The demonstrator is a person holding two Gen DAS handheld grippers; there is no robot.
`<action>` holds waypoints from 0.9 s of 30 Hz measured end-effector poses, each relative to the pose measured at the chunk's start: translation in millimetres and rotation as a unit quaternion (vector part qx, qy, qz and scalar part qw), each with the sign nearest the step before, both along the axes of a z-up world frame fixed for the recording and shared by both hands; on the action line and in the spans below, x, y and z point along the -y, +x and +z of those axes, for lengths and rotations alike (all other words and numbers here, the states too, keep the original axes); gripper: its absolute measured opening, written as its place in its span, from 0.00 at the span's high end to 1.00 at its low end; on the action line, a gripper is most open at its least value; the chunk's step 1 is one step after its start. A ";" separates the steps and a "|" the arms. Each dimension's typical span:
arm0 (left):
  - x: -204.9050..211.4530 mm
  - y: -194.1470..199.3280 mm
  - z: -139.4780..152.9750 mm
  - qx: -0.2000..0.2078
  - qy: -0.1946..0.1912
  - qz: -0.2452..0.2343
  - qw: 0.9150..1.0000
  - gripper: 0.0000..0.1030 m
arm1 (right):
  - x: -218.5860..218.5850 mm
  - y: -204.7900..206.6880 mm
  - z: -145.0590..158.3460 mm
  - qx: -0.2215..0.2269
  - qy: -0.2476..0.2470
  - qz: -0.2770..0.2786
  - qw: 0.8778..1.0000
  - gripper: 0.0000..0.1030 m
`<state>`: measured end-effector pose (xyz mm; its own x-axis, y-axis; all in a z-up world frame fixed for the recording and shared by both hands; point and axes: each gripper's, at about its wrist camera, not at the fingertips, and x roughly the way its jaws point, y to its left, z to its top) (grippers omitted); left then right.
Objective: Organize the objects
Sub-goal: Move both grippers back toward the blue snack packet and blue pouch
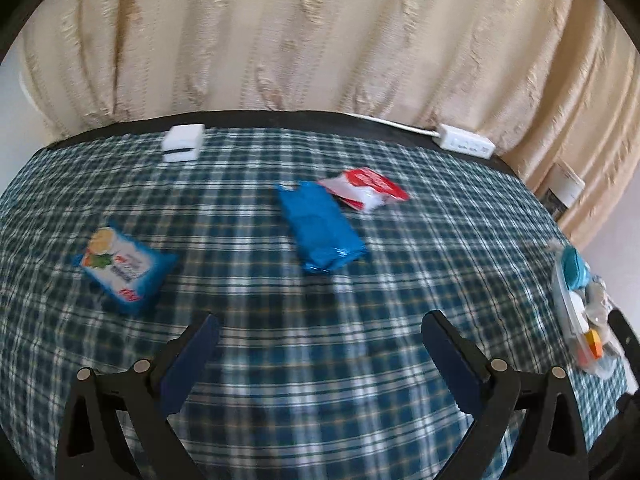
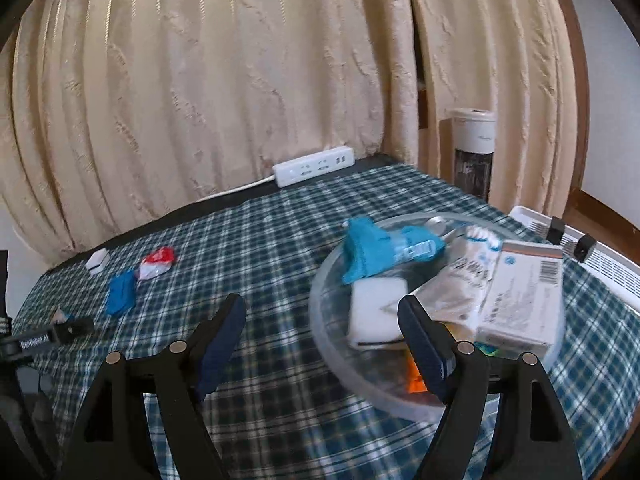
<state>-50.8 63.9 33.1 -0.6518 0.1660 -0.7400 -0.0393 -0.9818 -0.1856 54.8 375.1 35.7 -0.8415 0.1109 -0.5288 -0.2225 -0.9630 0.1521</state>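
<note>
On the checked tablecloth lie a blue packet (image 1: 322, 229), a red and white packet (image 1: 365, 189) just behind it, a light blue tissue pack (image 1: 126, 266) at the left, and a small white box (image 1: 182, 143) at the far edge. My left gripper (image 1: 320, 332) is open and empty, hovering in front of them. My right gripper (image 2: 322, 312) is open and empty beside a clear round tray (image 2: 320, 312) holding a teal pouch (image 2: 376, 250), a white block (image 2: 376, 314), a boxed item (image 2: 524, 300) and other things. The blue packet (image 2: 121, 292) and red packet (image 2: 158, 263) show far left.
A white power strip (image 2: 314, 166) lies at the table's far edge by the beige curtain (image 2: 240, 80). A white basket (image 2: 600, 256) and a bottle (image 2: 474, 152) stand at the right. The tray also shows at the right edge in the left wrist view (image 1: 560, 280).
</note>
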 end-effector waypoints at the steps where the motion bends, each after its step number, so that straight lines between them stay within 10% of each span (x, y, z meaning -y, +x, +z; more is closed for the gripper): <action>1: 5.3 0.2 0.8 -0.001 0.002 0.007 1.000 0.00 | 3.2 -1.2 -1.1 0.003 -0.001 0.004 1.000 0.23; 27: 111.3 -24.2 -9.6 0.033 0.046 0.179 0.982 0.00 | 50.8 -25.3 -21.8 0.041 -0.016 0.078 0.996 0.23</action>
<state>-75.0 -47.4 23.6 -0.6323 0.0039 -0.7747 0.3195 -0.9097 -0.2654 29.5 324.2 13.8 -0.8014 -0.0358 -0.5970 -0.0831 -0.9819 0.1704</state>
